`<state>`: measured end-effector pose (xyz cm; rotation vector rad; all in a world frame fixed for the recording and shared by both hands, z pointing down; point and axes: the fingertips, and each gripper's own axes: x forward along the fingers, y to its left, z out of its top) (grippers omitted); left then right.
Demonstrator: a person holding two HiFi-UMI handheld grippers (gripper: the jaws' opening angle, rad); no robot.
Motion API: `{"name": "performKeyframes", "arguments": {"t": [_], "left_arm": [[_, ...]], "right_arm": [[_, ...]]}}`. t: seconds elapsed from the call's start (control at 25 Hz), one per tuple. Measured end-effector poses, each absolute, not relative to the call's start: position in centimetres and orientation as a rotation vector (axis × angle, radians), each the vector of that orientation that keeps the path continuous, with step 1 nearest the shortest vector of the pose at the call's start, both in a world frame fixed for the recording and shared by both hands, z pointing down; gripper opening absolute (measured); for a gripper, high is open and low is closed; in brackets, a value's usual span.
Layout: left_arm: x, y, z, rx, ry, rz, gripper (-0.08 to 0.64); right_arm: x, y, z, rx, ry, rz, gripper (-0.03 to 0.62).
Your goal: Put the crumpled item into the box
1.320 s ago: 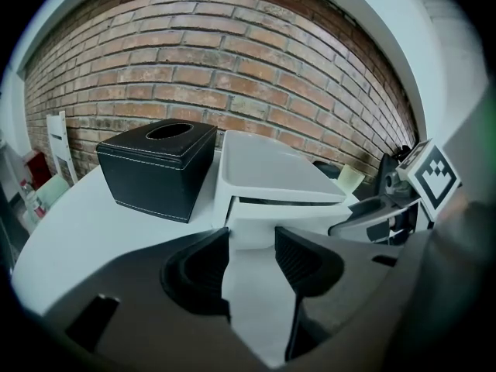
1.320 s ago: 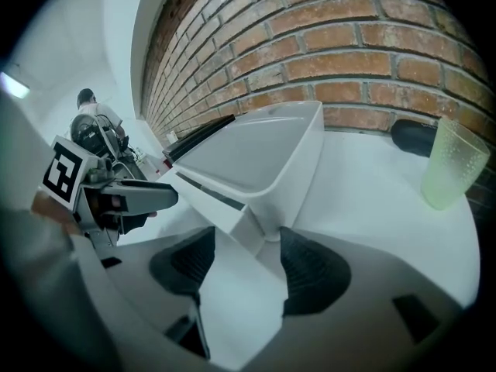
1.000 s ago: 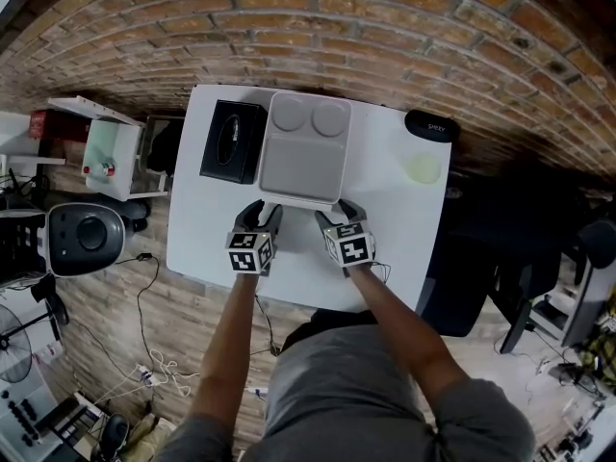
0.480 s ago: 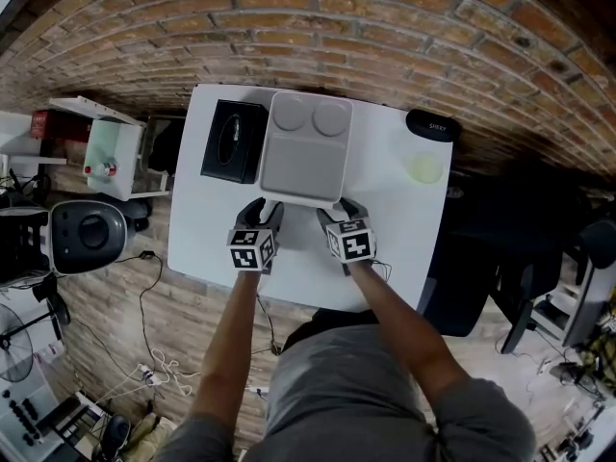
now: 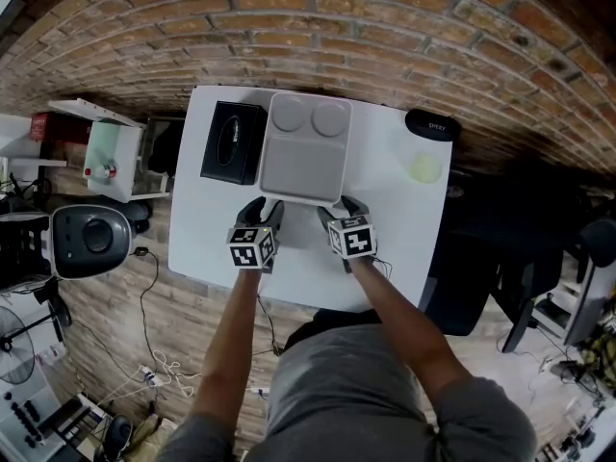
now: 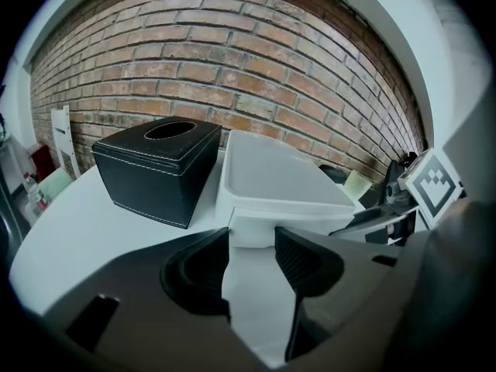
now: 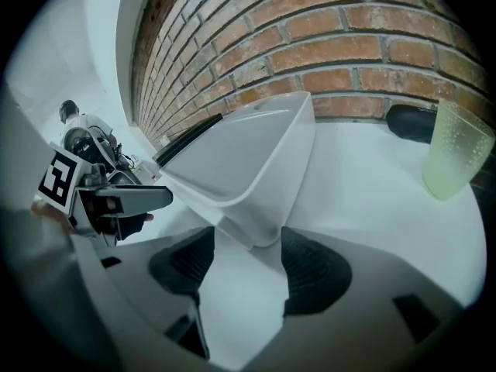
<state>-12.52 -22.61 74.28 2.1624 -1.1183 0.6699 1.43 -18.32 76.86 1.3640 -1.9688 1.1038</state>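
Notably, black tissue box point(image 6: 159, 169) left of white tray point(image 6: 279, 180) shown by left tongs point(image 6: 252, 237), missed by right tongs point(image 7: 244, 242); both spread, empty, at its near edge.

**Place:** lab-style workroom or test studio, not a home.

**Evidence:**
- Bare brick wall point(image 5: 385, 27) behind one white tabletop point(image 5: 202, 243).
- Wood-plank floor point(image 5: 115, 301) with loose cables point(image 5: 154, 359) trailing across it.
- Dark office chair point(image 5: 539, 292) to one side.
- Fan point(image 5: 14, 345), a black round-fronted unit point(image 5: 87, 237) and a white cart point(image 5: 111, 147) to the other.
- A person at the tabletop holds a left gripper point(image 5: 265, 205) and a right gripper point(image 5: 337, 207), each carrying a square-marker cube.
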Motion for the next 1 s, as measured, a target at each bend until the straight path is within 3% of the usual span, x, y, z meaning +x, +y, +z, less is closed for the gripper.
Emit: {"name": "performKeyframes", "arguments": {"t": [1.0], "left_arm": [[-13.7, -18.5, 70.4, 2.204, -1.21, 0.548, 0.187]], "right_arm": [[2.4, -16.2, 72.3, 1.405, -2.033, 0.924, 0.285]]}}
